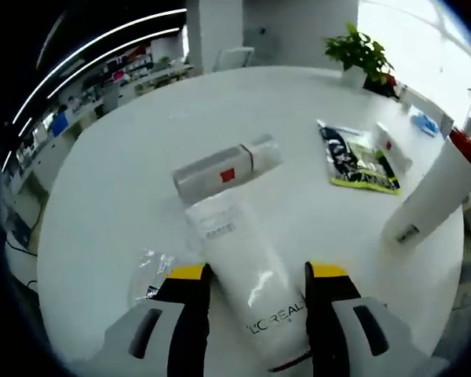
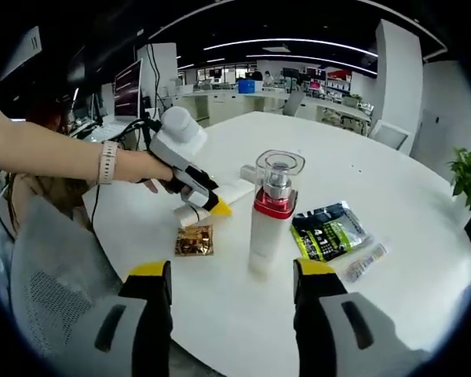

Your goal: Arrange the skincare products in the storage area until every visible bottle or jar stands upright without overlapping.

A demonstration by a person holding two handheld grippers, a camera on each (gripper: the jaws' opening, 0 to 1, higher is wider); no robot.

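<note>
The left gripper (image 1: 257,276) stood with its jaws spread around a white tube (image 1: 247,279) lying flat near the table's (image 1: 125,181) edge, whether they pinched it I could not tell. Just beyond the tube lay a clear bottle (image 1: 224,165) on its side. The right gripper (image 2: 231,271) hung open over the near edge, holding nothing, facing a pump bottle (image 2: 270,212) standing upright mid-table. Beside that bottle lay a green packet (image 2: 327,230) and, toward the person's hand (image 2: 151,169), a gold sachet (image 2: 194,240).
</note>
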